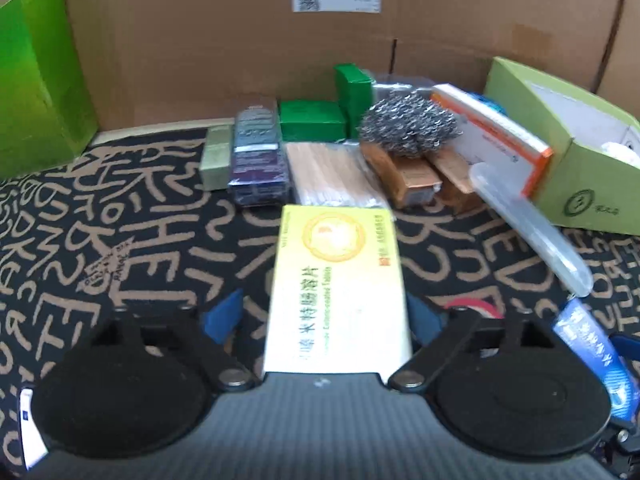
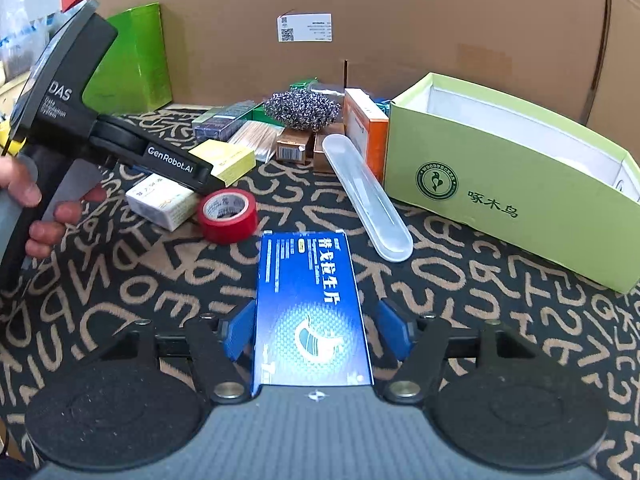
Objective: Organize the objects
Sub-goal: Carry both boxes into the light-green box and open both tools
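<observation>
My left gripper (image 1: 324, 316) has a yellow medicine box (image 1: 338, 288) between its blue pads; the left pad (image 1: 222, 314) stands apart from the box, so the jaws are open around it. It also shows in the right wrist view (image 2: 228, 160), under the left gripper's body (image 2: 120, 140). My right gripper (image 2: 316, 330) has a blue medicine box (image 2: 310, 308) between its pads; the right pad (image 2: 396, 330) is clear of the box, so it is open. The blue box shows at the right edge of the left wrist view (image 1: 592, 352).
A row of small items lies at the back: green boxes (image 1: 312, 120), a steel scourer (image 1: 408, 124), wooden sticks (image 1: 332, 174), an orange-white box (image 1: 492, 140). A clear plastic case (image 2: 366, 196), red tape roll (image 2: 228, 214), white box (image 2: 162, 200) and open light-green carton (image 2: 508, 176) stand nearby. Cardboard wall (image 2: 400, 20) behind.
</observation>
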Available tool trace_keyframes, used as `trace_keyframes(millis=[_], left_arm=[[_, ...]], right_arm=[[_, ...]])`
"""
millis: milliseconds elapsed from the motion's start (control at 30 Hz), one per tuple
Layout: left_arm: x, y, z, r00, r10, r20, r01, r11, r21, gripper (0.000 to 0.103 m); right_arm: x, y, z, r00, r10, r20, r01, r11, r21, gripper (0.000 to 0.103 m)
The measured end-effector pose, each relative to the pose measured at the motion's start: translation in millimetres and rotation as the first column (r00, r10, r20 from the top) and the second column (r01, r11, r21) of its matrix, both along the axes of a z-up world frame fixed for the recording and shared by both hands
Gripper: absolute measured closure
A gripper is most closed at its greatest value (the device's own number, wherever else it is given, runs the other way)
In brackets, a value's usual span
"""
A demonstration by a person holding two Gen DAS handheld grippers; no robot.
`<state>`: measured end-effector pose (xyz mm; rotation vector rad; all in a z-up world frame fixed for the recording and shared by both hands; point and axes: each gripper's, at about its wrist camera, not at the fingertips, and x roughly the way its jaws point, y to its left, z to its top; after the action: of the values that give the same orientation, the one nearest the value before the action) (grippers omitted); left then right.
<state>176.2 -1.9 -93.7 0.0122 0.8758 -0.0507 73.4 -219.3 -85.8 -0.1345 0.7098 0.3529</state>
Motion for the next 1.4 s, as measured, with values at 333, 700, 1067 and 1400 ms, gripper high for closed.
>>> trace_keyframes(millis=[333,700,1067,1400], left_arm=[[-28.0,1.6,26.9,0.997,-0.065,0.031,0.067,0.996,-0.054,0.038],[-19.7,-78.8,121.5,0.932,-0.258,0.253,0.297,0.946,-0.13,0.038],[55.0,-185.6,127.4,0.895,-0.283,0.345,0.314,0.949,-0.035,0.038],[117.4,-204.3,74.7,0.925,-0.225,0.307,0.255,0.965,-0.06,0.0]], right_arm=[[-3.8,-4.2,1.1,1.0,-0.005,0.0,0.005,0.999,0.036,0.043],[-1.0,-52.2,72.4,0.974,-0.107,0.202,0.084,0.989,0.119,0.043],[64.7,-112.2,115.4,0.877,-0.292,0.382,0.289,0.955,0.068,0.043],[146.2,-138.0,66.9,0.906,-0.326,0.268,0.324,0.945,0.054,0.042]])
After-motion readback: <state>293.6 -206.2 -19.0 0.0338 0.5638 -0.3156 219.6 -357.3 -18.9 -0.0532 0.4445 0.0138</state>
